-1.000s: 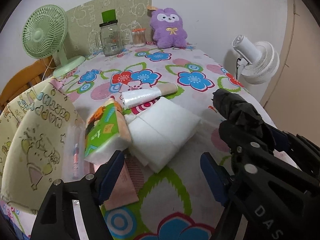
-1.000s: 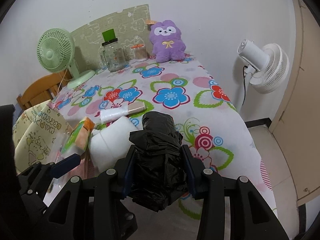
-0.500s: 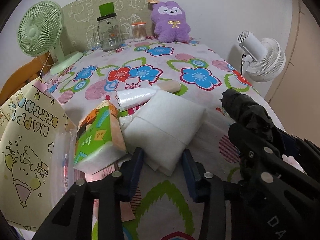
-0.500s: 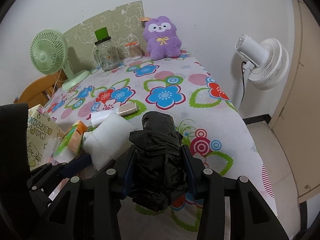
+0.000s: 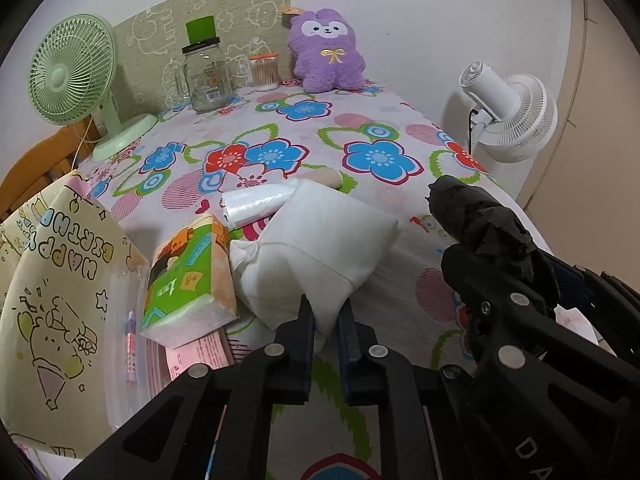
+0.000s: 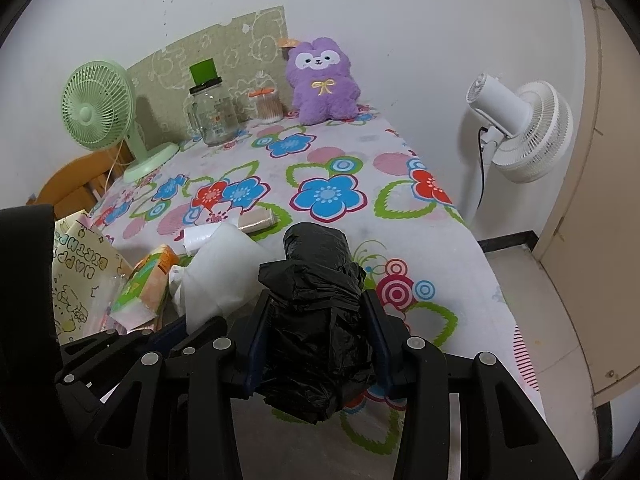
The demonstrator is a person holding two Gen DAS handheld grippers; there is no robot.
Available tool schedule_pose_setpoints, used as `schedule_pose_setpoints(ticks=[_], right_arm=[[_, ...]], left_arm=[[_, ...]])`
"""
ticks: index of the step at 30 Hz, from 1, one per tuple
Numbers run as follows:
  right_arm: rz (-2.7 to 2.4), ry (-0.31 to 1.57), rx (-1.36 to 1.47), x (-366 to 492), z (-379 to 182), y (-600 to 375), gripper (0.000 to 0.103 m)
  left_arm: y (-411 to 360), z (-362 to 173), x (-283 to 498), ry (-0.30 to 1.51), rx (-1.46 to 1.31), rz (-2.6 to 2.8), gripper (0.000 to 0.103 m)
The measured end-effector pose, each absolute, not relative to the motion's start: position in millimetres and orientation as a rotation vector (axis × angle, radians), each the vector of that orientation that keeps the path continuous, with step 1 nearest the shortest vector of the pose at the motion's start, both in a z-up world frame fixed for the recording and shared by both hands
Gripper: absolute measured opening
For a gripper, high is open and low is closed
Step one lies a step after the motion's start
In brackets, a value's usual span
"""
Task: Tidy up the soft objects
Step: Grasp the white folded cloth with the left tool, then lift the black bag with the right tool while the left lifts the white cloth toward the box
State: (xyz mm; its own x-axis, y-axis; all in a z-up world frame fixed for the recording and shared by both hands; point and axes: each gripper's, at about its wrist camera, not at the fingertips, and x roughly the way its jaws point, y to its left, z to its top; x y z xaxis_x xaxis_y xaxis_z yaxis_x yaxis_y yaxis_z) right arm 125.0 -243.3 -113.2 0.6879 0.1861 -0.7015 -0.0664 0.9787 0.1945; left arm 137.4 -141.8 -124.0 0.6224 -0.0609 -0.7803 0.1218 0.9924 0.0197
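1. Soft white pouch (image 5: 324, 236) lies on the floral table (image 5: 380, 120) beside the tissue pack (image 5: 188, 276); the left gripper (image 5: 325, 320) pinches its near corner, likely for lifting.
2. Right gripper (image 6: 316, 320) clamps a black bag roll (image 6: 316, 292), held clear above the table.

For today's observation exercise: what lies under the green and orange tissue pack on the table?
Under the tissue pack lie pink printed paper sheets and a clear plastic sleeve, both resting on the floral tablecloth. How far the sheets reach beneath the pack is covered.
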Motion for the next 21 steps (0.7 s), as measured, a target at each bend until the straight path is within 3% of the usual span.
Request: schedule_pose_setpoints(ticks=[21], right_arm=[[0.115, 0.708, 0.162, 92, -71, -258, 0.047]], left_arm=[[-154, -84, 109, 0.812, 0.063, -0.133, 0.005]])
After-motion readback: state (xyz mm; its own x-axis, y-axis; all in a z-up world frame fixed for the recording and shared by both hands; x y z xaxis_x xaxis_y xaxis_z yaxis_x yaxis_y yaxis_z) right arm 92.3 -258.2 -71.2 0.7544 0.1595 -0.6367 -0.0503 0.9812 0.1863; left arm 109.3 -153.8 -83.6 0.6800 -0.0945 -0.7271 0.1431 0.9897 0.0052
